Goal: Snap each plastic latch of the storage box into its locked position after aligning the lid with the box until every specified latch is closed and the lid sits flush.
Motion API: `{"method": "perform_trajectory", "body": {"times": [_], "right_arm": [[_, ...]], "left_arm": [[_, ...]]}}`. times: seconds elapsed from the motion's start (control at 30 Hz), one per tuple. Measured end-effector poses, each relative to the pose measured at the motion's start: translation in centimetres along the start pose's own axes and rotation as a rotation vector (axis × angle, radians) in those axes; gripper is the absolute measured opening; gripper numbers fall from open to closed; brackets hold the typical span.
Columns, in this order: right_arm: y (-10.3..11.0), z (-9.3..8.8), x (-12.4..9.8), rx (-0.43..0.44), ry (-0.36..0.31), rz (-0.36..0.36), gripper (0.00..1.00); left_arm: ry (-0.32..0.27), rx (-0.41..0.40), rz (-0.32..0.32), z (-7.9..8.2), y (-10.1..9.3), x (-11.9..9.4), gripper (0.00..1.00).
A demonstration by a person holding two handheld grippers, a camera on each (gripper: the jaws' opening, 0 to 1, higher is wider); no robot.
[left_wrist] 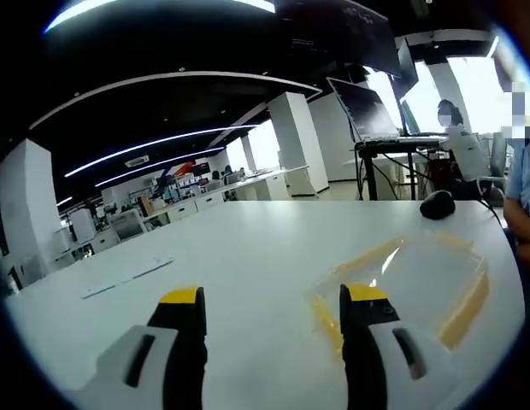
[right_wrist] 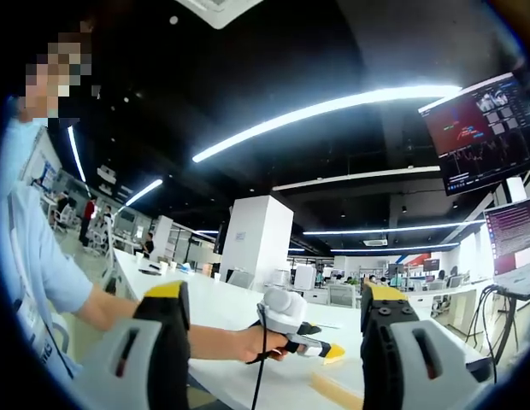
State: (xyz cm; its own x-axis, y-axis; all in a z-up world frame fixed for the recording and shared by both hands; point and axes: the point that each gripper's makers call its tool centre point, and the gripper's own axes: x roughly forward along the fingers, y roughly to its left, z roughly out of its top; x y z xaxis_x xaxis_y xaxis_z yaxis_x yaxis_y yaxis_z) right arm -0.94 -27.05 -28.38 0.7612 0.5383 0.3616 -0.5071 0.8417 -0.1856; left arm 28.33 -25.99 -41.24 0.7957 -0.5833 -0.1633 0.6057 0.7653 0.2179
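In the left gripper view a clear plastic lid with yellow edges [left_wrist: 410, 278] lies flat on the white table [left_wrist: 248, 248], to the right of centre. My left gripper [left_wrist: 278, 299] hovers over the lid's near left edge with its yellow-tipped jaws wide apart and nothing between them. The right gripper view looks across the room. My right gripper [right_wrist: 278, 295] is open and holds nothing. Between its jaws I see the left gripper [right_wrist: 312, 342], held in a person's hand [right_wrist: 263, 343] above the table. A strip of the lid's yellow edge [right_wrist: 338, 389] shows near the bottom.
A black mouse-like object [left_wrist: 437, 205] lies at the table's far right edge. Flat white items [left_wrist: 128, 275] lie at the far left. A stand with a laptop [left_wrist: 368, 115] is behind the table, and a monitor [right_wrist: 483, 128] hangs at upper right. A person in a light blue shirt [right_wrist: 34, 248] is at the left.
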Motion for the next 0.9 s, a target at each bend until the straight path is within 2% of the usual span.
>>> {"method": "perform_trajectory", "body": {"times": [0.1,0.2,0.33,0.47,0.57,0.73,0.9], "right_arm": [[0.4,0.0,0.2,-0.011,0.005,0.008,0.81],[0.7,0.1,0.2,-0.029,0.006,0.013,0.81],[0.8,0.4,0.2,-0.028,-0.004,0.019,0.81],[0.6,0.5,0.0,-0.032,-0.007,0.007,0.80],[0.6,0.7,-0.1,-0.041,-0.010,0.006,0.80],[0.7,0.9,-0.2,-0.043,-0.018,0.009,0.80],[0.6,0.9,-0.2,-0.044,-0.018,0.008,0.80]], "left_arm": [[0.020,0.014,-0.003,-0.5,-0.2,0.3,0.62],[0.009,0.006,-0.010,-0.5,-0.2,0.4,0.59],[-0.010,0.058,0.032,-0.3,0.2,0.4,0.57],[-0.031,0.143,0.088,-0.1,0.7,0.2,0.50],[-0.020,0.170,0.089,-0.4,0.7,0.4,0.46],[-0.006,0.187,0.091,-0.5,0.8,0.6,0.45],[0.037,0.187,0.054,-1.7,0.2,0.9,0.41]]}}
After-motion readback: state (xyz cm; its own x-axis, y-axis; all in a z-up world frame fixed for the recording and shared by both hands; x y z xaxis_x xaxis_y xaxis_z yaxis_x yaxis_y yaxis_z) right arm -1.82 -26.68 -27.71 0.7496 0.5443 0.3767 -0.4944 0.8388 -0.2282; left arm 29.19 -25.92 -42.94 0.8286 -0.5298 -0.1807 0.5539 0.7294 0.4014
